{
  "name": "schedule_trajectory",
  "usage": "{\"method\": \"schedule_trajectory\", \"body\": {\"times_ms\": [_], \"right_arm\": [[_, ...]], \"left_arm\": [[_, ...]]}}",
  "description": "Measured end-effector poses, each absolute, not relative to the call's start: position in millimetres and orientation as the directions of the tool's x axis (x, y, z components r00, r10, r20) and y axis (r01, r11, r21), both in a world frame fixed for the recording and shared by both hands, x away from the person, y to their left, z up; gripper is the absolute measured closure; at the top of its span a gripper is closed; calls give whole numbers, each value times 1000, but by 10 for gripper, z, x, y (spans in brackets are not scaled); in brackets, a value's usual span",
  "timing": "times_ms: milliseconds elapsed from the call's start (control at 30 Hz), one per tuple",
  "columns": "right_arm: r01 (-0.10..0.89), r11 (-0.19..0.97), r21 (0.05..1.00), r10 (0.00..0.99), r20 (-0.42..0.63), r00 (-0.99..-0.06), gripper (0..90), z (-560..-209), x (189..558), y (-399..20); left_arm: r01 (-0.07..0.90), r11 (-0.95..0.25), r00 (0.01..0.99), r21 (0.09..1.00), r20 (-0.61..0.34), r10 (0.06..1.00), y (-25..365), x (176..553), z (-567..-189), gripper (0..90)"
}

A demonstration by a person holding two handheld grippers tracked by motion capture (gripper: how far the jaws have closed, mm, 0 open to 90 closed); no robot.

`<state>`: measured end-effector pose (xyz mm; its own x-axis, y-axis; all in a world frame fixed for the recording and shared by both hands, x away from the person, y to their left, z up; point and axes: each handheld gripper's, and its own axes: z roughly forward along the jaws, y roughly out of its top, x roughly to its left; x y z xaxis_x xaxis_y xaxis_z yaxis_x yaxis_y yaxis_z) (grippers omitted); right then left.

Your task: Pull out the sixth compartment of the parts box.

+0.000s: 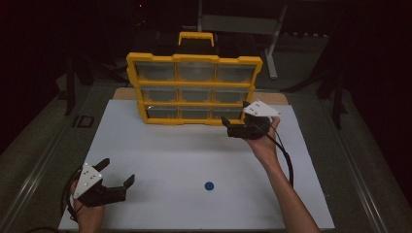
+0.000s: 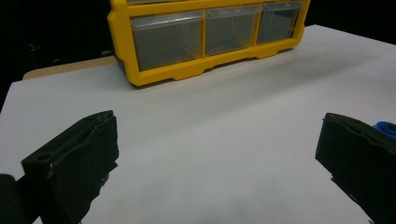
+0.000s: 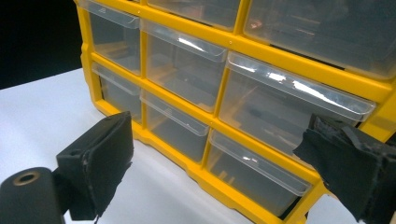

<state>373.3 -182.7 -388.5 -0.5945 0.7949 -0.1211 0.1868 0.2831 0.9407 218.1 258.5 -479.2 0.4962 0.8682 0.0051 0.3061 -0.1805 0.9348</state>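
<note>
At near left my left gripper (image 1: 118, 171) rests on the white table (image 1: 160, 155), jaws wide, empty. Right of centre, blue cap (image 1: 209, 185). My right gripper (image 1: 232, 125), wide, faces the yellow organizer's (image 1: 194, 88) bottom-right drawer (image 3: 254, 179) (light, slick plastic, I reckon; grip its lip).

A bright yellow drawer cabinet (image 1: 194, 87) with a yellow handle and nine clear, grey-tinted drawers stands on a plain white table (image 1: 184, 150), where a small blue disc (image 1: 209, 185) lies on the white. The left gripper (image 1: 116, 180) and the right gripper (image 1: 232, 125) are both black, each topped with a pale grey plate dotted with dark spots, with black cables trailing. The surroundings are dark, and a strip of tan board (image 1: 124, 93) shows behind the white surface.
</note>
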Motion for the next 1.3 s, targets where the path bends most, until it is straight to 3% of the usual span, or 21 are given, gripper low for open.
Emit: {"method": "schedule_trajectory", "body": {"times_ms": [1300], "right_arm": [[211, 405, 890, 798, -230, -558, 87, -3840, 4130, -1699]], "left_arm": [[310, -179, 494, 934, 3, 870, 2588, 2192, -4800, 0]]}}
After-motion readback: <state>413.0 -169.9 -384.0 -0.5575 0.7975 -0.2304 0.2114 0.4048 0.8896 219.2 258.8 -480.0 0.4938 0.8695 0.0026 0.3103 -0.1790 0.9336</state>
